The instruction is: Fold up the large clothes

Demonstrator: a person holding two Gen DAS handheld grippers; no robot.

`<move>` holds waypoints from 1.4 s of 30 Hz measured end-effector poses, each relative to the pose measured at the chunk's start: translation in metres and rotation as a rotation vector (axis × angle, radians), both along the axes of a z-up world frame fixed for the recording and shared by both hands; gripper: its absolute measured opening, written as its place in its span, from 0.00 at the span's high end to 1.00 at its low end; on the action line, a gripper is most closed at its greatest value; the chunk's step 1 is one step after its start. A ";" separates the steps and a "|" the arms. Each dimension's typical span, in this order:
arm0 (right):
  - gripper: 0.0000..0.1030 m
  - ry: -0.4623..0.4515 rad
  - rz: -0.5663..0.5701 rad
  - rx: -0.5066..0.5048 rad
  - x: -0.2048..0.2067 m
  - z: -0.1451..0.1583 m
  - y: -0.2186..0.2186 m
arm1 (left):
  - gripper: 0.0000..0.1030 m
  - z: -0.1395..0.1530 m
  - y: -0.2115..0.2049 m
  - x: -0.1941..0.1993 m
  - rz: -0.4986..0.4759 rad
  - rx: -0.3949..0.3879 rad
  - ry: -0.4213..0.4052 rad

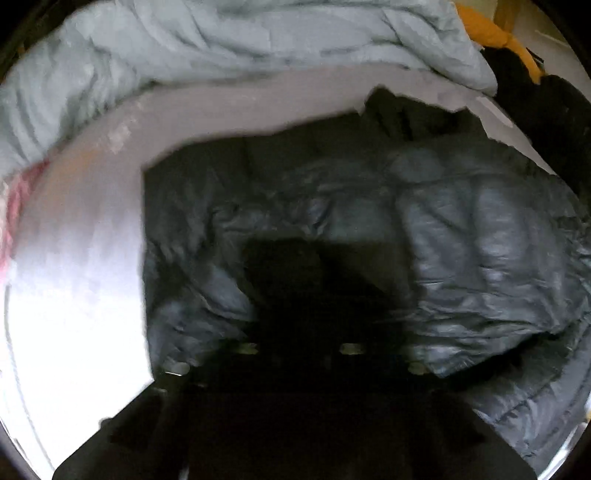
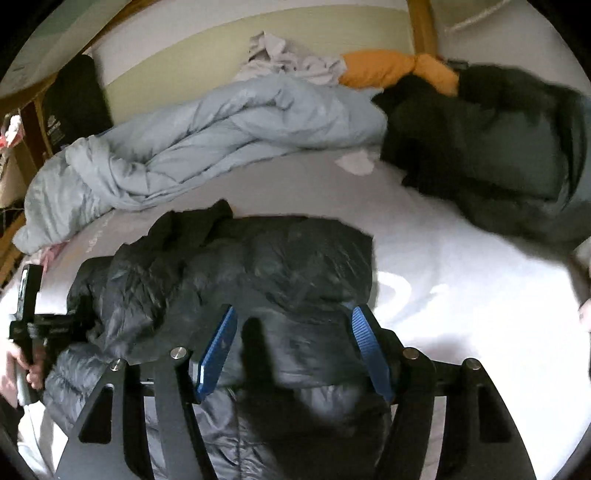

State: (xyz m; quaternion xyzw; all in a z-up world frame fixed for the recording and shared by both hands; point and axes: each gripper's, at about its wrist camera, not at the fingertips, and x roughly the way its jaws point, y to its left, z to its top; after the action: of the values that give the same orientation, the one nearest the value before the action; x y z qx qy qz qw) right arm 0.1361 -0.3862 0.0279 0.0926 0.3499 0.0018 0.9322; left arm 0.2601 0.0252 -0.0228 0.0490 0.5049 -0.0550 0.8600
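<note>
A dark grey puffer jacket (image 2: 258,273) lies partly folded on the white bed sheet (image 2: 461,280); it fills the left wrist view (image 1: 461,236) too. My right gripper (image 2: 293,332) is open just above the jacket's near part, its blue pads (image 2: 218,350) spread wide with nothing between them. My left gripper (image 1: 299,332) is dark and in shadow low over the jacket; its fingers are not clear. In the right wrist view the left gripper (image 2: 33,328) is at the jacket's left edge, held by a hand.
A crumpled light blue duvet (image 2: 207,136) lies along the bed's far side. A dark green coat (image 2: 491,147) and an orange garment (image 2: 391,70) lie far right. A wooden bed frame (image 2: 421,26) and wall stand behind.
</note>
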 end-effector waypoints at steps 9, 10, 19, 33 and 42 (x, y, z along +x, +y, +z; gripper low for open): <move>0.35 0.127 0.151 -0.097 0.036 -0.020 0.044 | 0.91 0.016 0.010 0.005 0.094 0.213 -0.146; 0.42 0.204 0.103 -0.150 0.051 -0.033 0.048 | 0.91 0.013 0.009 0.005 0.088 0.229 -0.151; 0.58 0.289 0.019 -0.062 0.102 -0.061 0.023 | 0.81 -0.015 0.017 0.017 0.085 0.213 -0.093; 0.19 -0.006 0.012 0.003 0.004 0.003 0.011 | 0.10 0.080 0.034 -0.112 0.050 0.087 -0.508; 0.16 0.072 -0.123 -0.071 -0.028 -0.032 -0.004 | 0.00 0.027 0.066 -0.128 0.128 0.085 -0.272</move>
State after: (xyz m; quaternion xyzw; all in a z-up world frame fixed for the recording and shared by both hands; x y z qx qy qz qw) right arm 0.1078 -0.3900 -0.0042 0.0807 0.3766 -0.0713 0.9201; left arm 0.1318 0.0916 0.0040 0.0598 0.3875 0.0285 0.9195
